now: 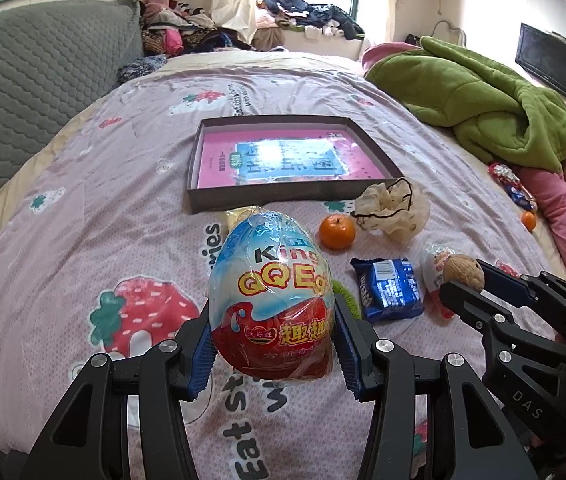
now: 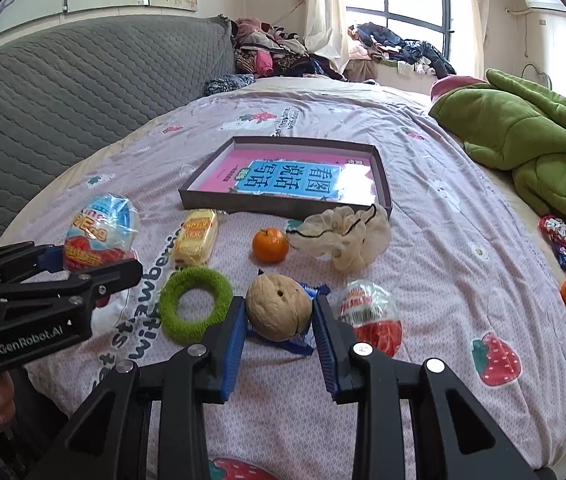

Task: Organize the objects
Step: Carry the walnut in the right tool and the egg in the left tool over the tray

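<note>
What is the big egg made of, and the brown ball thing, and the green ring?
Egg: glossy crinkled plastic film over a probably hard shell. Brown ball: looks like a walnut, with a matte, wrinkled woody shell. Green ring: fuzzy, probably soft plush.

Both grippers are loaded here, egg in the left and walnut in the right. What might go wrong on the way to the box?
1. The egg is big, rounded and wrapped in slick film; the left gripper pinches only its lower part, so it may slip out.
2. The round, hard walnut could pop from the right gripper.
3. The box is shallow; a dropped walnut might roll out.
</note>
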A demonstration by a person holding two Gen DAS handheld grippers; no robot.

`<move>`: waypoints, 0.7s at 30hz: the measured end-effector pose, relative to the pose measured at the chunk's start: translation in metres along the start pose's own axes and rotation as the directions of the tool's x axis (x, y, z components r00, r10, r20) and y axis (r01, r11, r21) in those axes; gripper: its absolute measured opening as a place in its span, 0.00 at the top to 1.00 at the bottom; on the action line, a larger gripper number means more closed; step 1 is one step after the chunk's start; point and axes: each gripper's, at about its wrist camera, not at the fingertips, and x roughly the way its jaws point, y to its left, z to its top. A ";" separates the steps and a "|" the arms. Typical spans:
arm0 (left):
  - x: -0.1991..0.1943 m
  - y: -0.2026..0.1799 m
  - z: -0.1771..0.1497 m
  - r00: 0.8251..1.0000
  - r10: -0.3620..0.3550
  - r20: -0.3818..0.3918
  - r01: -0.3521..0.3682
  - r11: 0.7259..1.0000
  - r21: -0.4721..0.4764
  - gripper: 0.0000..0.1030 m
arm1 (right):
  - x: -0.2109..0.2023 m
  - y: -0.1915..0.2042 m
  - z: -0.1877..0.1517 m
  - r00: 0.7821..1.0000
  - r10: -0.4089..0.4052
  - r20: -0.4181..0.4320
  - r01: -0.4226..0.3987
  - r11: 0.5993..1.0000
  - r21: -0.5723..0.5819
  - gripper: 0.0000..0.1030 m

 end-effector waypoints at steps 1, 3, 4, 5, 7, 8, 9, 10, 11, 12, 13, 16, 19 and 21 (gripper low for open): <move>0.001 -0.001 0.001 1.000 0.001 0.000 -0.001 1.000 -0.001 0.48 | 0.001 0.000 0.001 1.000 0.000 0.001 0.000 1.000 -0.002 0.67; 0.003 -0.001 0.002 1.000 0.002 -0.002 -0.002 1.000 -0.006 0.48 | 0.002 0.000 0.003 1.000 0.000 0.003 0.000 1.000 -0.001 0.67; 0.004 0.000 0.003 1.000 0.002 0.000 -0.002 1.000 -0.012 0.48 | 0.003 0.000 0.005 1.000 0.000 0.004 0.000 1.000 -0.001 0.67; 0.005 0.000 0.004 1.000 0.001 -0.001 -0.001 1.000 -0.013 0.48 | 0.004 0.000 0.006 1.000 0.000 0.004 0.000 1.000 -0.001 0.67; 0.007 0.001 0.006 1.000 0.003 -0.002 -0.003 1.000 -0.018 0.48 | 0.005 0.000 0.007 1.000 0.000 0.007 0.000 1.000 0.000 0.67; 0.008 0.001 0.006 1.000 0.003 -0.003 -0.003 1.000 -0.018 0.48 | 0.006 -0.001 0.009 1.000 0.000 0.008 0.000 1.000 0.001 0.67; 0.008 0.001 0.007 1.000 0.002 -0.003 -0.002 1.000 -0.019 0.48 | 0.006 -0.001 0.011 1.000 0.000 0.011 0.000 1.000 0.000 0.67; 0.009 0.001 0.008 1.000 0.003 -0.003 -0.003 1.000 -0.020 0.48 | 0.008 -0.001 0.014 1.000 -0.003 0.014 0.003 1.000 -0.001 0.67; 0.010 0.001 0.010 1.000 0.005 -0.004 -0.005 1.000 -0.019 0.48 | 0.008 -0.001 0.015 1.000 -0.003 0.016 0.003 1.000 -0.001 0.67; 0.011 0.001 0.011 1.000 0.006 -0.003 -0.006 1.000 -0.020 0.48 | 0.009 -0.002 0.017 1.000 -0.003 0.018 0.003 1.000 0.000 0.67; 0.012 0.001 0.012 1.000 0.005 -0.003 -0.005 1.000 -0.019 0.48 | 0.009 -0.003 0.019 1.000 -0.006 0.020 0.005 1.000 0.004 0.67; 0.016 0.000 0.016 1.000 0.008 -0.004 -0.008 1.000 -0.018 0.48 | 0.011 -0.005 0.023 1.000 -0.008 0.027 0.007 1.000 0.009 0.67; 0.020 0.001 0.020 1.000 0.013 -0.001 -0.013 1.000 -0.026 0.48 | 0.013 -0.006 0.027 0.999 -0.011 0.031 0.010 1.000 0.010 0.67; 0.023 0.001 0.024 1.000 0.013 -0.001 -0.013 0.999 -0.030 0.48 | 0.015 -0.006 0.030 0.999 -0.007 0.034 0.007 1.000 0.010 0.67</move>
